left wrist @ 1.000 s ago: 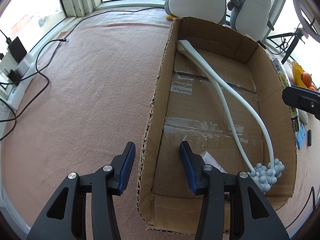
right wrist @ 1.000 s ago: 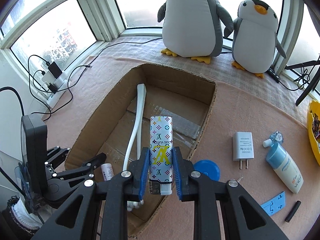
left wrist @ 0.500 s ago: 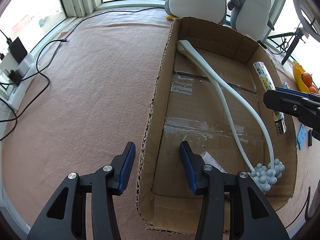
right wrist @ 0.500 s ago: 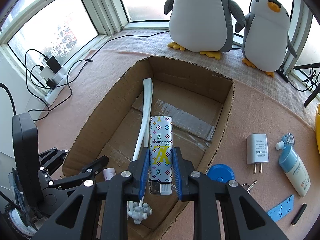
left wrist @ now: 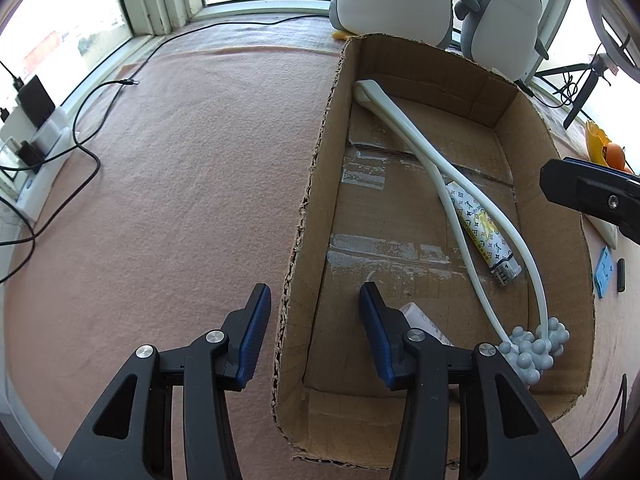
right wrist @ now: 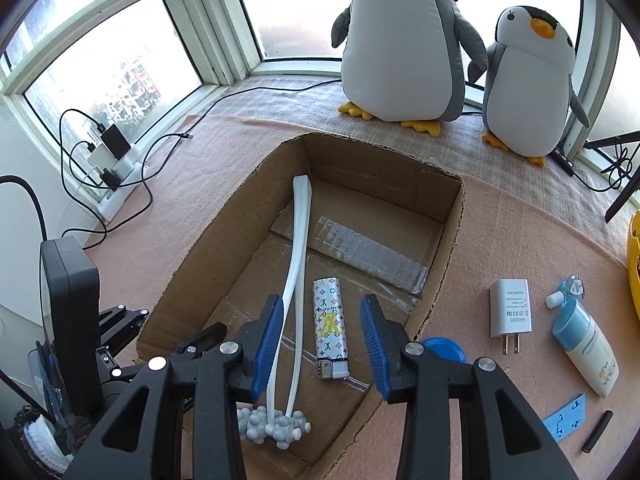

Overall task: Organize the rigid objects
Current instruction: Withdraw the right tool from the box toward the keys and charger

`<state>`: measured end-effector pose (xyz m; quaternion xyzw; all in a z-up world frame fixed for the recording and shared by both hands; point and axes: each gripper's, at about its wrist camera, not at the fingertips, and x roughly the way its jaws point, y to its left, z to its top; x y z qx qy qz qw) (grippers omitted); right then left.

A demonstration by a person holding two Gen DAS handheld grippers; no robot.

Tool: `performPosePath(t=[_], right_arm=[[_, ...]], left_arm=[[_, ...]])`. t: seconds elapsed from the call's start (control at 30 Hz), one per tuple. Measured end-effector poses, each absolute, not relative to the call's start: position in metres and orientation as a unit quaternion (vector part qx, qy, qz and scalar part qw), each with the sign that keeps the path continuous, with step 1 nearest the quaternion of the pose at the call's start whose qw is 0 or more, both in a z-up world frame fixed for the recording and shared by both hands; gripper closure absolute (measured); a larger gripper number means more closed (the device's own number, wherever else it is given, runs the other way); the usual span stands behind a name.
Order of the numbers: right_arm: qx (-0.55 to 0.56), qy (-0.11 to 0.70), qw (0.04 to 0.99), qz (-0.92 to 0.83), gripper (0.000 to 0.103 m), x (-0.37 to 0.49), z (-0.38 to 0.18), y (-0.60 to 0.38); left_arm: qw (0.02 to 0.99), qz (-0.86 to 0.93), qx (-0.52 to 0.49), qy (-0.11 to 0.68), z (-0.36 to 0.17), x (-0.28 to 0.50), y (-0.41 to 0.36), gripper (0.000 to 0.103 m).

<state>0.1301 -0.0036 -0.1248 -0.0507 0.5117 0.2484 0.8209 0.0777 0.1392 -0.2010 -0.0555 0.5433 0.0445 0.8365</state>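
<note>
One lighter (right wrist: 329, 327), one massager (right wrist: 291, 300) inside one cardboard box (right wrist: 448, 240).

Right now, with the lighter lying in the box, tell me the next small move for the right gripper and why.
Probably lift the right gripper clear of the cardboard box and swing it toward the white charger on the mat. Its fingers stand open and empty over the patterned lighter, which lies flat on the box floor beside the white massager, so that item looks placed.
</note>
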Motion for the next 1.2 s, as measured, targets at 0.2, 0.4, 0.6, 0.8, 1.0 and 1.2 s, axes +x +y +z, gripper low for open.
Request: performPosePath(t=[0.2, 0.4, 0.6, 0.8, 1.0, 1.2], right_arm=[[-0.033, 0.505, 0.826, 0.250, 0.067, 0.129, -0.116, -0.018], [-0.023, 0.484, 0.846, 0.222, 0.067, 0.131, -0.102, -0.052], [-0.007, 0.482, 0.855, 0.192, 0.067, 0.131, -0.097, -0.096], [0.018, 0.482, 0.862, 0.158, 0.067, 0.132, -0.101, -0.142], [0.018, 0.491, 0.858, 0.151, 0.067, 0.142, -0.107, -0.162], [0.011, 0.511, 0.849, 0.138, 0.067, 0.160, -0.120, -0.166]], left_arm=[[0.836, 0.045, -0.056, 0.543, -0.201, 0.078, 0.139, 0.058], [0.837, 0.045, -0.055, 0.543, -0.201, 0.078, 0.139, 0.058], [0.837, 0.046, -0.052, 0.543, -0.201, 0.078, 0.138, 0.058], [0.837, 0.048, -0.048, 0.544, -0.201, 0.078, 0.136, 0.058], [0.837, 0.049, -0.048, 0.544, -0.201, 0.078, 0.136, 0.058], [0.836, 0.048, -0.049, 0.544, -0.201, 0.078, 0.136, 0.058]])
